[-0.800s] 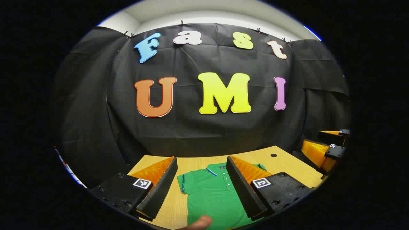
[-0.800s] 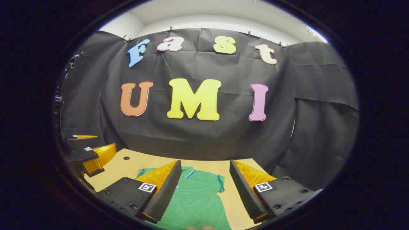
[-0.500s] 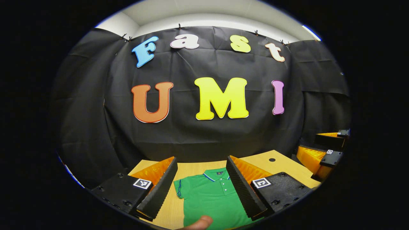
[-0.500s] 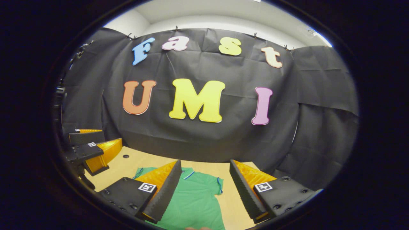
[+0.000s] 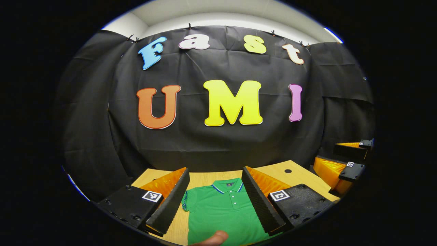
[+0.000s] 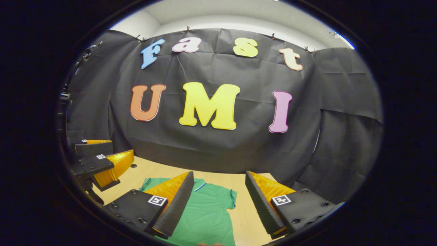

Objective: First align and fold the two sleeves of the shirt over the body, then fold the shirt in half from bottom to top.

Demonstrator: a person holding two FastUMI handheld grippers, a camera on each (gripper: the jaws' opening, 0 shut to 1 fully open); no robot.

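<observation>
A green polo shirt (image 5: 223, 213) lies flat on a light wooden table (image 5: 297, 174), collar toward the black cloth wall at the back, and everything else can be placed from it. In the left gripper view the left gripper (image 5: 215, 200) hangs above the shirt with its two fingers spread wide apart, gripping nothing; the collar (image 5: 227, 187) with its pale trim and the row of small buttons below it sit in the gap between the fingers, and one short sleeve (image 5: 186, 203) lies spread just beside the left-hand finger. A fingertip of the person (image 5: 215, 238) pokes in at the bottom edge, over the lower part of the shirt. Off to the right of the shirt, well apart from it and past the table's edge, the right gripper (image 5: 344, 162) shows with a gap between its fingers. A small dark hole (image 5: 288, 171) marks the tabletop between the shirt and that gripper. In the right gripper view the right gripper (image 6: 218, 201) is likewise above the shirt (image 6: 208, 215), fingers spread with nothing between them; the shirt's other sleeve (image 6: 230, 198) lies in the gap, edged with a dark stripe, and bare table (image 6: 247, 222) shows beside it. To the left of the shirt, near the table's edge, the left gripper (image 6: 99, 155) appears, its fingers also parted.
</observation>
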